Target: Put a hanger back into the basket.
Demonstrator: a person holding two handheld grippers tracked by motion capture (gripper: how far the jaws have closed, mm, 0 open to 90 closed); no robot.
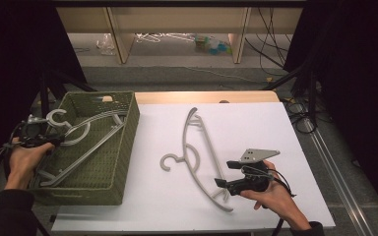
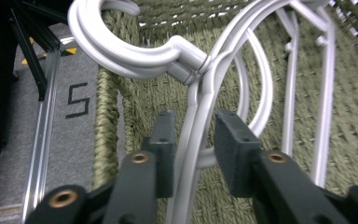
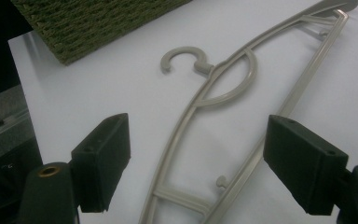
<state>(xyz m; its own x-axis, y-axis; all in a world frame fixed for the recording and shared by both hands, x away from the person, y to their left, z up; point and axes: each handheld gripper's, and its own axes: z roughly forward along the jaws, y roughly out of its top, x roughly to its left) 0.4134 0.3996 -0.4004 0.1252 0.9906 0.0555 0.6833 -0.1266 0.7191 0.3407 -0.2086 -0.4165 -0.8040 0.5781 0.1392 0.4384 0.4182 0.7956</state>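
Left gripper [image 1: 54, 140] jaws straddle basket [image 1: 123, 147] hangers [image 2: 200, 116], unclamped; right gripper [image 1: 225, 173] gapes over table hanger [image 1: 199, 152], long axis front-to-back, hook leftward.

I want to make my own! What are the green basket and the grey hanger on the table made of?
The basket looks woven from olive cord or straw-like strands: its walls show a rough, matte plait. The hanger looks like moulded plastic: smooth, pale grey, slightly glossy, with thin ribs and a one-piece hook. Metal cannot be ruled out.
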